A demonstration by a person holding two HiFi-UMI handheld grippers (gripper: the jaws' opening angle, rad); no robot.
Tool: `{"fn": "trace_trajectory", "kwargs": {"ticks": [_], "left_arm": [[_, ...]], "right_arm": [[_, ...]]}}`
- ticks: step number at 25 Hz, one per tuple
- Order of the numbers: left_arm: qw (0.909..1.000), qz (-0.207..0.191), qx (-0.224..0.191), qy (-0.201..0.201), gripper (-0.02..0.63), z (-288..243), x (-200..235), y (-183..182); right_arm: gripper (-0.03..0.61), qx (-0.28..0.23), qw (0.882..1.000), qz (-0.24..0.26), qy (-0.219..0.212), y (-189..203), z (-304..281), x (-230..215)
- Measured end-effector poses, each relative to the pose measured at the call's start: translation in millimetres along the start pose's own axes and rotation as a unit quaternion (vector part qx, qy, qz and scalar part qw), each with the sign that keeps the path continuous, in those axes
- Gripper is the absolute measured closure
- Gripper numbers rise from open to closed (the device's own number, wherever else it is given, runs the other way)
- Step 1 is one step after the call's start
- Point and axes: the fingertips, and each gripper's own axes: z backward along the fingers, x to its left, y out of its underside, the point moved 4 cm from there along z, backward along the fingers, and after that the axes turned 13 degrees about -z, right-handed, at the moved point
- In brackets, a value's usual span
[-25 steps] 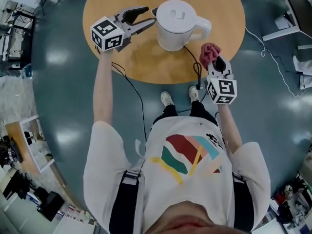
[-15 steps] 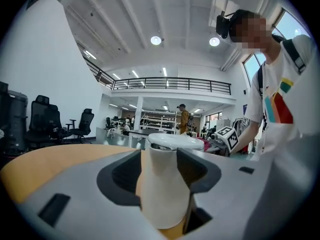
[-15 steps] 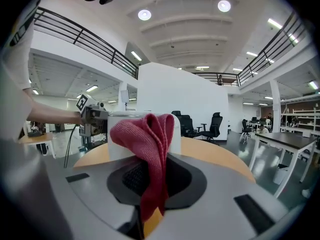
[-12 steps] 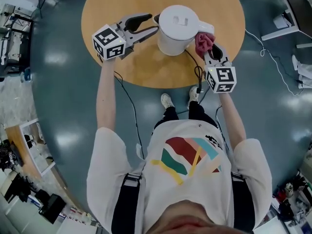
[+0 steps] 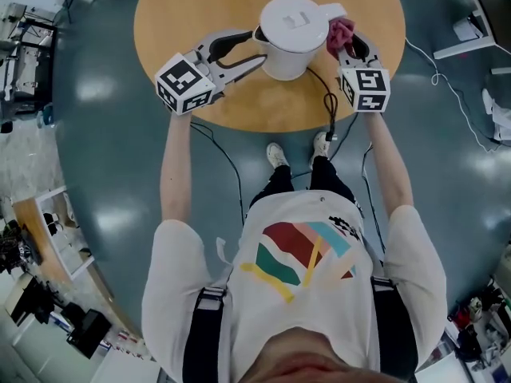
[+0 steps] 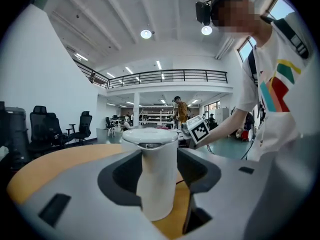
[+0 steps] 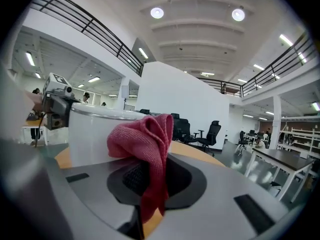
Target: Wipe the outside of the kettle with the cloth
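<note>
On round wooden counter (image 5: 176, 22), white kettle (image 5: 291, 30) stands upright toward near edge, right of centre, with wide bare top to its left. Black cord (image 5: 327, 106) drops off near edge toward floor. Left claw (image 5: 258, 45) open wide, gripping nothing, tips just beside kettle's spout side. Right claw (image 5: 351, 48) clamped on bunched red cloth (image 5: 341, 32), cloth at kettle's handle side; contact unclear. Both claws' marker cubes hang over counter's near edge.

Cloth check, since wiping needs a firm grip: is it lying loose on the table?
No, the red cloth is pinched between the fingers of the right gripper, beside the kettle.
</note>
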Motion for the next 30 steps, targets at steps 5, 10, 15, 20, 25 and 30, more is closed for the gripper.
{"fn": "trace_trajectory", "kwargs": {"ticks": [5,10,15,20,25,30], "left_arm": [[0.9965,-0.007,-0.023,-0.08,0.354,1,-7,-6],[0.975,0.001,-0.054,-0.216,0.354,20,13,-27],[0.9705,0.001,-0.016,-0.241,0.356,8,13,-31],[0.9632,-0.015,0.016,-0.268,0.356,-2,8,-24],[0.963,-0.022,0.013,-0.268,0.377,2,7,-26],[0.9681,-0.031,0.002,-0.249,0.461,-3,4,-27]], "right_arm": [[0.531,-0.021,1.0,-0.009,0.015,-17,-3,-9],[0.531,-0.044,0.995,-0.084,0.026,-19,51,23],[0.531,-0.058,0.987,-0.149,0.004,-10,87,86],[0.531,-0.047,0.984,-0.171,-0.027,-1,75,137],[0.532,-0.028,0.985,-0.168,-0.01,-2,49,161],[0.531,-0.015,0.987,-0.159,0.005,1,34,168]]}}
